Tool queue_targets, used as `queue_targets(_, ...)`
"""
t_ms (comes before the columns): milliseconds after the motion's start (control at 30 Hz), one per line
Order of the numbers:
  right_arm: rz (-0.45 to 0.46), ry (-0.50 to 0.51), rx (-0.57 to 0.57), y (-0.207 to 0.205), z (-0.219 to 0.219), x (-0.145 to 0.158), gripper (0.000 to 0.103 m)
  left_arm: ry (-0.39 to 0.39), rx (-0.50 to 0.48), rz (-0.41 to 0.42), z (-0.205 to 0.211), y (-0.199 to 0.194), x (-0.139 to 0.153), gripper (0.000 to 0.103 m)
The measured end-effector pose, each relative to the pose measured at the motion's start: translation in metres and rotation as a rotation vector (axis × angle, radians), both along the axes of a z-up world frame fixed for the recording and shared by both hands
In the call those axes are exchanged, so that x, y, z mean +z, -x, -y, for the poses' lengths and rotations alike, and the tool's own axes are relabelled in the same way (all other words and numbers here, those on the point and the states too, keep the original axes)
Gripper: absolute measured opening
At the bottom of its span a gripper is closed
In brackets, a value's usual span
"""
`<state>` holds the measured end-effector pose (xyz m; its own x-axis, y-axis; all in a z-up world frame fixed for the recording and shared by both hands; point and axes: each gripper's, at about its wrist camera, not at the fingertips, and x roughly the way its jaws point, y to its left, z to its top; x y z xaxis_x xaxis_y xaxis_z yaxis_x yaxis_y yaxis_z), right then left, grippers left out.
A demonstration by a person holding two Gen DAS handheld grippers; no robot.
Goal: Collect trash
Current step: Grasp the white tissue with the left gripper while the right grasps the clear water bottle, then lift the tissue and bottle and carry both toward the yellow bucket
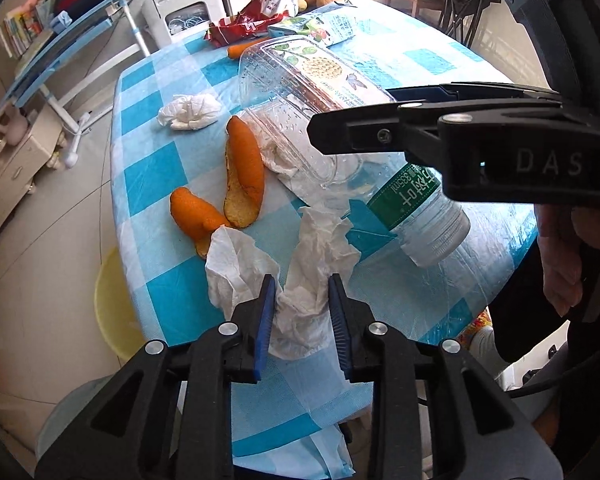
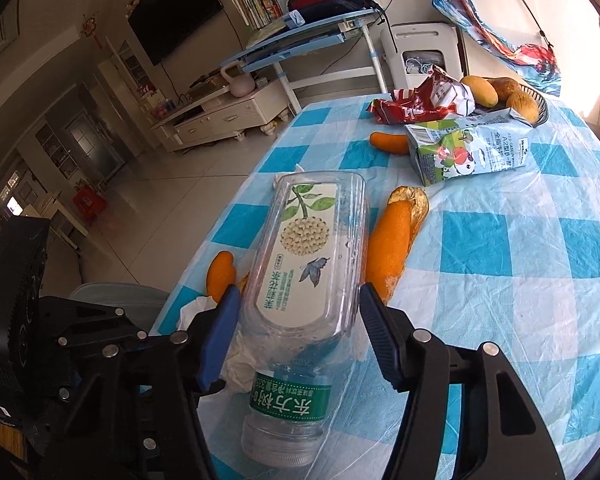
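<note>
Pinching a tissue [image 1: 300, 280] at the table's [image 1: 440, 288] near edge, the left gripper [image 1: 302, 292] frees the bottle [image 2: 304, 264] for the right gripper [image 2: 300, 308], whose released jaws straddle it.

Checked table [image 1: 148, 152], bottle [image 2: 308, 256], peels [image 1: 244, 176], tissues [image 1: 190, 112]

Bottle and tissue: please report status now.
Left gripper pinching tissue. Right gripper around bottle, gap at one pad. Peel alongside.

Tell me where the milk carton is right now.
In the right wrist view the milk carton lies on its side at the table's far end, between the red snack wrapper and the fruit basket.
</note>
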<state>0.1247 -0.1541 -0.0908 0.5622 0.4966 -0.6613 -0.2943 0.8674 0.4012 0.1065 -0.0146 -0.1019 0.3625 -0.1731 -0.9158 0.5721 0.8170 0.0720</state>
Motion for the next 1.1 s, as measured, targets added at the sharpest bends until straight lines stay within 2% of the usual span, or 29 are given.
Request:
queue_targets(100,-0.004,-0.039,-0.003,0.0,0.003,0.001,0.06,0.009,-0.017,0.026,0.001,0.004,0.006,0.016)
queue_targets(200,0.009,-0.073,-0.004,0.003,0.005,0.007,0.059,0.051,-0.005,0.054,-0.004,0.003,0.016,0.01)
queue_targets(300,0.034,-0.095,-0.008,0.005,0.009,0.016,0.059,0.135,0.03,0.079,-0.014,0.0,0.032,0.005)
queue_targets(467,0.062,-0.12,-0.026,0.007,0.016,0.024,0.059,0.309,0.093,0.111,-0.039,-0.003,0.058,0.005)
queue_targets(567,0.069,-0.127,-0.031,0.007,0.018,0.027,0.059,0.383,0.123,0.123,-0.051,-0.004,0.066,0.004)
queue_targets(800,0.087,-0.129,-0.038,0.009,0.02,0.029,0.059,0.458,0.172,0.135,-0.066,-0.002,0.075,0.004)
queue_targets(900,0.088,-0.129,-0.047,0.01,0.023,0.029,0.059,0.467,0.093,0.053,-0.057,0.002,0.066,0.005)
queue_targets(967,0.087,-0.131,-0.053,0.01,0.024,0.029,0.059,0.384,0.027,0.015,-0.038,0.009,0.053,0.019)
queue_targets(1033,0.088,-0.132,-0.058,0.012,0.025,0.029,0.059,0.259,-0.01,0.021,-0.018,0.017,0.04,0.049)
queue_targets(1100,0.09,-0.128,-0.057,0.013,0.024,0.029,0.059,0.134,-0.036,0.046,-0.001,0.022,0.028,0.062)
